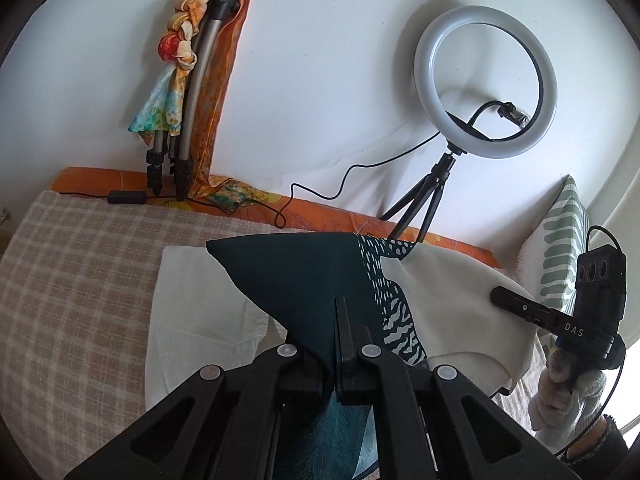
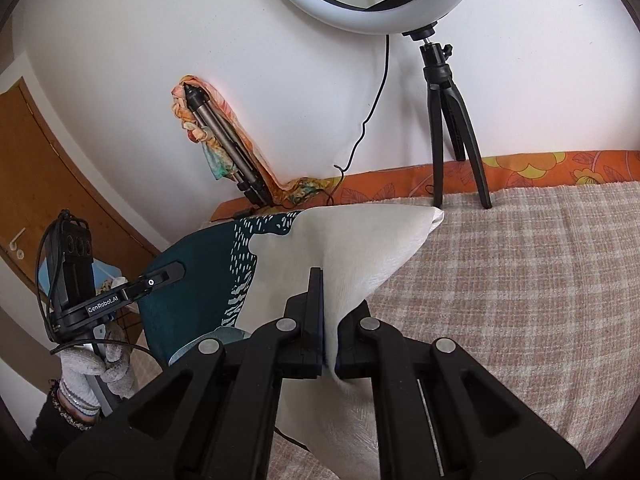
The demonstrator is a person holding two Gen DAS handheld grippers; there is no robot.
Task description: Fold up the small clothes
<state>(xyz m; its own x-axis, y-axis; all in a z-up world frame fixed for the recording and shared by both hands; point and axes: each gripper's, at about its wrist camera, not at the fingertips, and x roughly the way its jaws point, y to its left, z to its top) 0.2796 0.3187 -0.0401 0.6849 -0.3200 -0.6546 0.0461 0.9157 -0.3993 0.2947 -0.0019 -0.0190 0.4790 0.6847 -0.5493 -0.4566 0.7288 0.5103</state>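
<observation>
At nine o'clock a white cloth [image 1: 200, 312] lies flat on the checked blanket [image 1: 80, 272]; the left gripper [image 1: 336, 344] pinches the teal-and-white garment [image 1: 296, 276], lifted at centre; the right gripper [image 2: 326, 320] clamps its white end

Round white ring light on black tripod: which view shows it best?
Left wrist view: the whole round white ring light shows, with its black tripod and cable. Right wrist view cuts off the ring's top but shows the tripod legs standing on the checked blanket.
</observation>
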